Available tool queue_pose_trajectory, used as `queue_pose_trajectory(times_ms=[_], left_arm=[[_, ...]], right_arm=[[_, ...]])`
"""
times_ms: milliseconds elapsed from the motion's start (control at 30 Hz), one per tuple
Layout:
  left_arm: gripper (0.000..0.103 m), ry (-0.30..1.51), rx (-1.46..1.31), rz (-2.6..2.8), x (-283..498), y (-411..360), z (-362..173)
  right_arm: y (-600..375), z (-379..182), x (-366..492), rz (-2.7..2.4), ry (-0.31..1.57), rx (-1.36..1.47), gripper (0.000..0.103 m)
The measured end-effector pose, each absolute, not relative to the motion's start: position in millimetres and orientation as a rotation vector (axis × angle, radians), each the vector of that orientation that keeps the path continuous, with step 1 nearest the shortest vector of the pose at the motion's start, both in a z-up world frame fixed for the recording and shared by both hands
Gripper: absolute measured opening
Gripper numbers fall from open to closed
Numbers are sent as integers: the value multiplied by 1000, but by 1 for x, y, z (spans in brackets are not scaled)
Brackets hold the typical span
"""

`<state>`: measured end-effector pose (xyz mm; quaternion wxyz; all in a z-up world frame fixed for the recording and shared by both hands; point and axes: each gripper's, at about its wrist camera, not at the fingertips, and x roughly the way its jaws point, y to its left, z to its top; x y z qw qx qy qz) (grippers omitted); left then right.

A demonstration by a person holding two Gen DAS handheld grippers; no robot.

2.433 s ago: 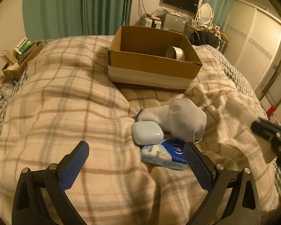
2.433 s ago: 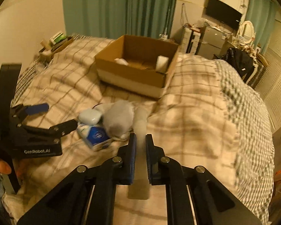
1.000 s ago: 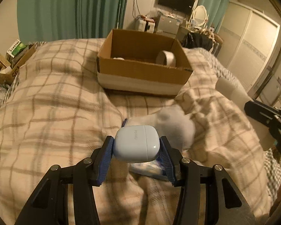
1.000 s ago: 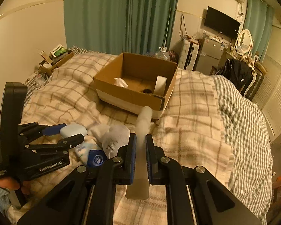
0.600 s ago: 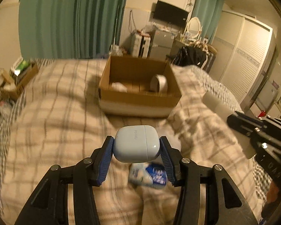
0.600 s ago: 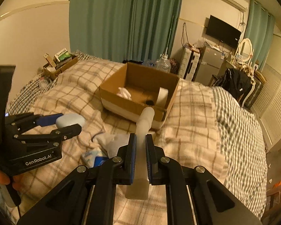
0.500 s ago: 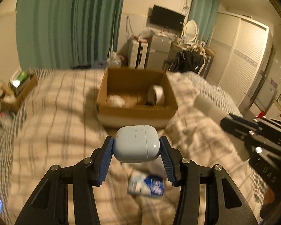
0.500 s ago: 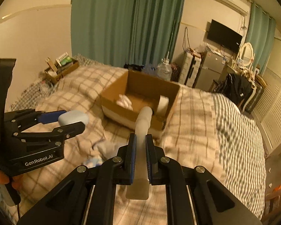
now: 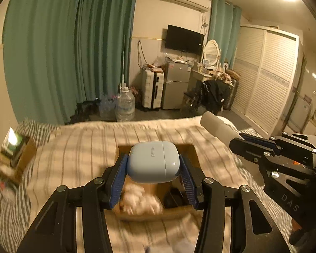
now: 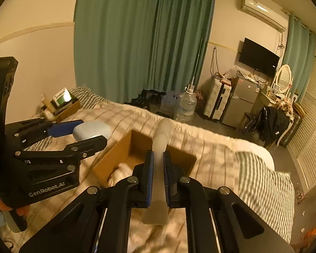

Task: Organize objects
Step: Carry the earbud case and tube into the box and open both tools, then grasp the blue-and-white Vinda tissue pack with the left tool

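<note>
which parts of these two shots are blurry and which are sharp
Left wrist view: the pale blue earbud case is sharp, the brown cardboard box smeared. Right wrist view: the translucent white tube is sharp, the plaid blanket blurred.

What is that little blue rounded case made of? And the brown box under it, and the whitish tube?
The pale blue rounded earbud case looks like hard, smooth plastic: it has a soft sheen and a thin lid seam. The open brown box looks like matte cardboard, with thin folded walls. The whitish translucent tube is probably soft, frosted plastic, flattened at its sealed end, though I can't be sure.
</note>
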<state>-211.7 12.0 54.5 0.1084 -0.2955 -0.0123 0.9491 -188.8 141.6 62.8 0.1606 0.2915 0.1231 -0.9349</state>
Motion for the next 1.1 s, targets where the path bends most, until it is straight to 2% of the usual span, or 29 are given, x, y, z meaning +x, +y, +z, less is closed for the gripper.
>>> queue_pose_trajectory(times_ms=[133,267,500,667,800,867,933,1033,1100], left_arm=[[50,-17,-892,2802,-264,14,43],[50,-22,-967,2780,-300,14,5],[50,38,-1113,2738,-327,17,-79],[51,72,-1133,2728,-328,22,-101],[57,53,-1140,2720,-322,25,-89],[83,65,-1074,2766,-308,25,-69],[93,81,-1003,2814,-292,24,-51],[94,88,-971,2843,-268,19,-24],[94,75,-969,2854,-252,15,-9]], right_arm=[[135,54,-241,-2661,362,857,8],[129,20,-280,-2624,365,921,7],[130,-70,-325,-2561,310,1096,7],[140,-91,-332,-2566,234,1108,10],[144,-70,-323,-2616,210,1047,19],[150,-54,-314,-2650,185,1014,43],[158,-33,-298,-2680,158,987,51],[164,-5,-270,-2714,189,963,52],[168,14,-249,-2739,213,939,56]])
